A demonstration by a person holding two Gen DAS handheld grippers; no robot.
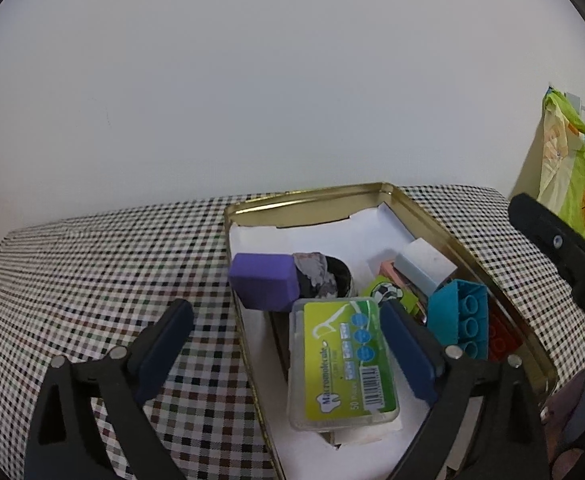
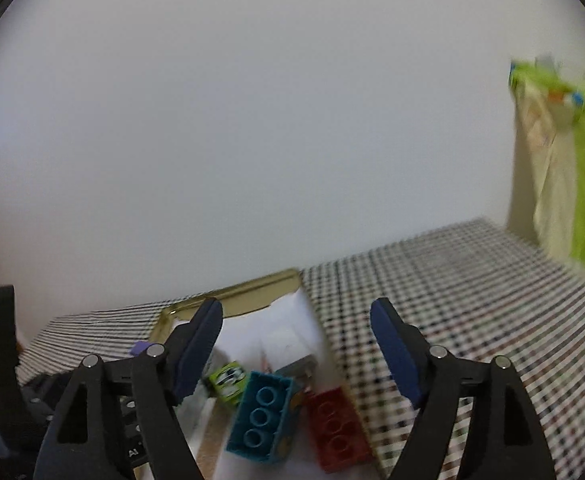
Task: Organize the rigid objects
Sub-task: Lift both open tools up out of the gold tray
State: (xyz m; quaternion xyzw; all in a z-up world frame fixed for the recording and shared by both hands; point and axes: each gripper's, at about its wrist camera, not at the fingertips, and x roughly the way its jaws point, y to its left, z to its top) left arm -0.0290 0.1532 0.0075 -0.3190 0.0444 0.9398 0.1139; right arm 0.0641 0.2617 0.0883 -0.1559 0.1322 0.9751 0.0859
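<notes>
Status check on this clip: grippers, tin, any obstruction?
Left gripper open, empty, floss box between its fingers. Right gripper open, empty. Teal brick and red brick in gold tin. Nothing blocking.

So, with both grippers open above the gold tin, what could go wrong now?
The teal plastic brick stands tilted on its side against the red plastic brick; it may topple. The clear floss-pick box lies on other items and may slide. The open left gripper straddles the gold metal tin's wall and may snag.
</notes>
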